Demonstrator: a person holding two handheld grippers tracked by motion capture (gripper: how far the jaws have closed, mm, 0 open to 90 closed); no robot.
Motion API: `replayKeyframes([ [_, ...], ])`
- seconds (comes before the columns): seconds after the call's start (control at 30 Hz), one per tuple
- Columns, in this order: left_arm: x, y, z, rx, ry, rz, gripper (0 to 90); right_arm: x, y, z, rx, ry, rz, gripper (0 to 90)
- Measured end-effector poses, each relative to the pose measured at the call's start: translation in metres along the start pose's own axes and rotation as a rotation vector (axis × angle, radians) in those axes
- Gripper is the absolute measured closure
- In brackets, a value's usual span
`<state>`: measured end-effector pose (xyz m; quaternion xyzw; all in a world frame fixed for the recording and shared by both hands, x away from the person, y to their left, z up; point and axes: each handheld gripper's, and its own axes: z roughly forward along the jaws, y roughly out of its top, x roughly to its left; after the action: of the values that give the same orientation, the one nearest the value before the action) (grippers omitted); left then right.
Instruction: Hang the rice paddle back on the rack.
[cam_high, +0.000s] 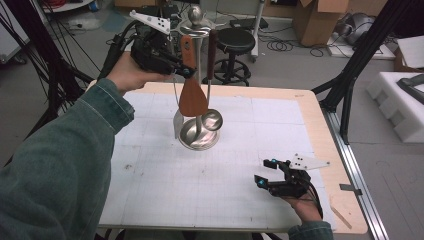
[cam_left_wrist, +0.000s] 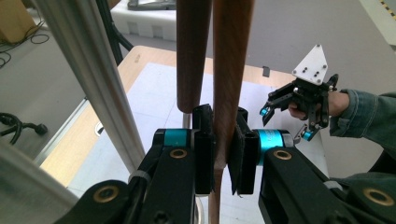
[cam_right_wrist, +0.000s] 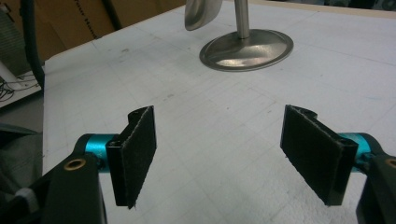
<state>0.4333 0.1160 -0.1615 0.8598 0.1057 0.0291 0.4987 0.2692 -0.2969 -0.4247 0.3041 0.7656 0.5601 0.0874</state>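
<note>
A steel utensil stand (cam_high: 199, 136) rises from the middle of the white mat. From its top hang a wooden spatula (cam_high: 192, 95) and a ladle (cam_high: 212, 119) with a dark handle. My left gripper (cam_high: 189, 71) is raised at the stand and shut on the spatula's handle (cam_left_wrist: 228, 88), with the ladle's darker handle (cam_left_wrist: 192, 56) just beside it. My right gripper (cam_high: 264, 173) rests low near the mat's front right, open, with nothing between its pads (cam_right_wrist: 137, 151). The stand's base (cam_right_wrist: 247, 49) and the ladle bowl (cam_right_wrist: 201, 14) lie ahead of it.
A thin metal utensil (cam_high: 177, 121) also hangs on the stand's left side. The mat (cam_high: 225, 200) covers a wooden table (cam_high: 320, 125). A black stool (cam_high: 235, 42), tripod legs (cam_high: 350, 75), boxes and white foam (cam_high: 400, 105) stand on the floor around it.
</note>
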Motion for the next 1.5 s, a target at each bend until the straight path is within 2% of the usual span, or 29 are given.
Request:
replayKeyframes([
  [0.4, -0.003, -0.001, -0.007, 0.001, 0.025, 0.002, 73.0, 0.0, 0.0, 0.0, -0.006, 0.001, -0.003, 26.6],
  [0.63, -0.007, -0.002, -0.01, 0.006, 0.045, 0.011, 64.1, 0.0, 0.0, -0.001, -0.004, 0.0, -0.003, 26.6],
  [1.07, -0.013, -0.006, -0.02, 0.009, 0.067, 0.014, 57.6, -0.001, 0.0, -0.005, -0.02, -0.015, 0.006, 26.4],
  [1.2, -0.014, -0.009, -0.024, 0.019, 0.082, 0.014, 56.8, -0.002, -0.002, -0.006, -0.014, -0.022, 0.008, 26.2],
  [1.5, -0.014, -0.027, -0.034, 0.008, 0.109, -0.005, 52.5, -0.002, -0.002, -0.006, -0.011, -0.032, 0.004, 25.9],
])
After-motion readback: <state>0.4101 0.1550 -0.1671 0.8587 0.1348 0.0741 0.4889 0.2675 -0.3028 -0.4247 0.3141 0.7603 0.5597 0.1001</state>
